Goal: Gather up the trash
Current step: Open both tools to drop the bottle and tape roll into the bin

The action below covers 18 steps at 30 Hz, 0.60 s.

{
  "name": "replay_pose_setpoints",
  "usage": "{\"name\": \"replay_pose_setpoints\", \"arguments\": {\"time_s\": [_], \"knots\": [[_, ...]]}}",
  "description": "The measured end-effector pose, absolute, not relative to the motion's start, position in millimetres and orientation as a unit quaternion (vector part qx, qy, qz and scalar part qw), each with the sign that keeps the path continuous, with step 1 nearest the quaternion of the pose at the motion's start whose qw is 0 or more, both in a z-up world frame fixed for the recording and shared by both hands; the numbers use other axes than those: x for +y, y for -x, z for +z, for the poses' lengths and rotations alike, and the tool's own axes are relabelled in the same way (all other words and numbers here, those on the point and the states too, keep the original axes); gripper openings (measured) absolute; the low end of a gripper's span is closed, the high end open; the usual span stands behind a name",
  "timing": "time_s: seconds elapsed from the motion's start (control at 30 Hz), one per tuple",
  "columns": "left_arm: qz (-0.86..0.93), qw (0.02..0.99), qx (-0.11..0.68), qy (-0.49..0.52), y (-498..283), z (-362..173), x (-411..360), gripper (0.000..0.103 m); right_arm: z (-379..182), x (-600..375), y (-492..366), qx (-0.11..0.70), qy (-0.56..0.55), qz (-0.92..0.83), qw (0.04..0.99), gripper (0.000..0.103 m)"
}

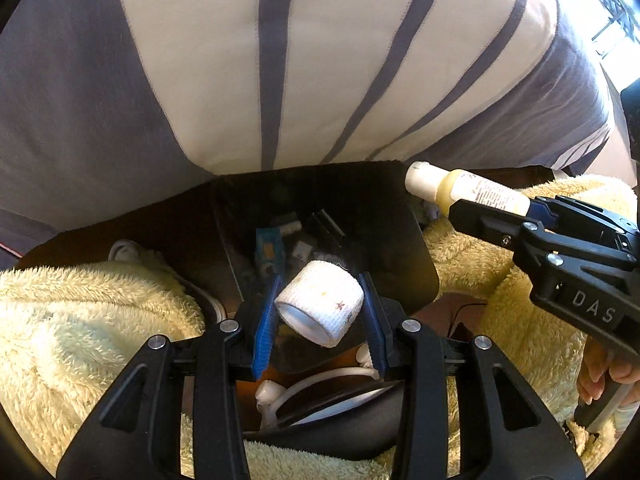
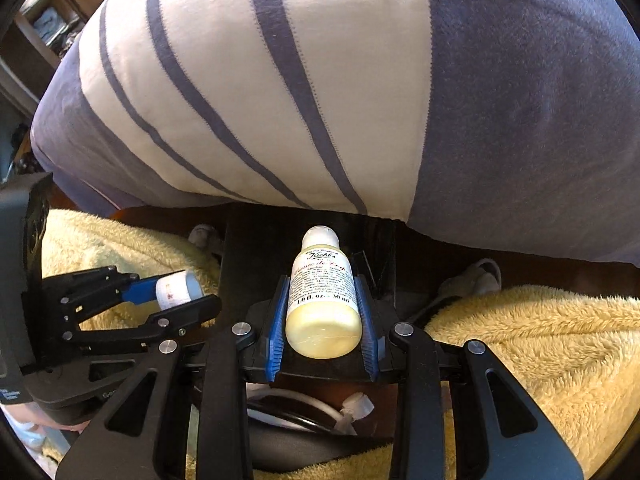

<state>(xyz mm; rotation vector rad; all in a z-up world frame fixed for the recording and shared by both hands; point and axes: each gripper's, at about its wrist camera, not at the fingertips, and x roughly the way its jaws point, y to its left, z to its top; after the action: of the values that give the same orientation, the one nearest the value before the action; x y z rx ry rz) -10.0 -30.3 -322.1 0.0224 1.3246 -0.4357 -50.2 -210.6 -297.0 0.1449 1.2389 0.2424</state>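
Note:
My left gripper (image 1: 320, 282) is shut on a white bandage roll (image 1: 320, 306) with small stars, held tilted between the blue pads just above a black bin (image 1: 404, 248). Several bits of trash lie inside the bin, among them a blue packet (image 1: 269, 250). My right gripper (image 1: 494, 202) comes in from the right, shut on a small yellow lotion bottle (image 1: 452, 186) with a white cap, over the bin's right rim. In the right wrist view the right gripper (image 2: 322, 284) clamps the bottle (image 2: 322, 308) upright over the bin (image 2: 248, 248). There the left gripper (image 2: 184, 292) holds the roll (image 2: 174, 289) at the left.
A person's striped white and grey shirt (image 1: 320, 60) fills the upper half, close behind the bin. Yellow fleece fabric (image 1: 80, 320) lies on both sides of the bin. A white cable with plugs (image 1: 272, 396) lies below the pads. A hand (image 1: 600, 376) grips the right gripper's handle.

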Motion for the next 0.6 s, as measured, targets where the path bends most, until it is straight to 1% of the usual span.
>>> {"name": "replay_pose_setpoints", "arguments": {"time_s": [0.1,0.13,0.17,0.2,0.27,0.37,0.4,0.43,0.5,0.53,0.6], "knots": [[-0.202,0.764,0.613,-0.010,10.1,-323.6,-30.0,0.038,-295.0,-212.3,49.3,0.578,-0.070,0.113,0.805,0.034],[-0.200,0.764,0.613,-0.011,10.3,-324.3,-29.8,0.039,-294.2,-212.1,49.2,0.578,-0.071,0.112,0.805,0.034],[-0.199,0.765,0.612,-0.012,10.4,-324.4,-29.7,0.043,-293.7,-212.0,49.4,0.576,-0.071,0.111,0.806,0.035],[-0.198,0.766,0.612,-0.013,10.5,-324.2,-29.8,0.047,-292.4,-213.0,49.6,0.575,-0.072,0.109,0.808,0.037],[-0.195,0.768,0.609,-0.016,11.3,-323.3,-30.1,0.051,-292.0,-212.4,50.2,0.571,-0.074,0.106,0.810,0.041],[-0.189,0.775,0.603,-0.024,12.7,-319.5,-29.9,0.064,-288.8,-215.8,51.1,0.565,-0.078,0.100,0.815,0.047],[-0.187,0.776,0.601,-0.024,12.7,-318.1,-29.6,0.068,-287.8,-216.9,51.4,0.564,-0.079,0.098,0.816,0.051],[-0.185,0.779,0.599,-0.025,12.5,-316.7,-29.1,0.069,-286.6,-218.3,52.0,0.561,-0.080,0.095,0.818,0.055],[-0.183,0.783,0.594,-0.026,12.3,-313.8,-27.7,0.076,-283.5,-221.9,53.2,0.556,-0.083,0.090,0.822,0.060],[-0.181,0.786,0.591,-0.027,12.2,-311.1,-26.8,0.078,-282.4,-223.0,53.6,0.555,-0.085,0.088,0.823,0.064],[-0.177,0.791,0.585,-0.031,11.9,-306.0,-24.5,0.082,-278.1,-226.9,54.8,0.549,-0.090,0.084,0.827,0.067]]}}
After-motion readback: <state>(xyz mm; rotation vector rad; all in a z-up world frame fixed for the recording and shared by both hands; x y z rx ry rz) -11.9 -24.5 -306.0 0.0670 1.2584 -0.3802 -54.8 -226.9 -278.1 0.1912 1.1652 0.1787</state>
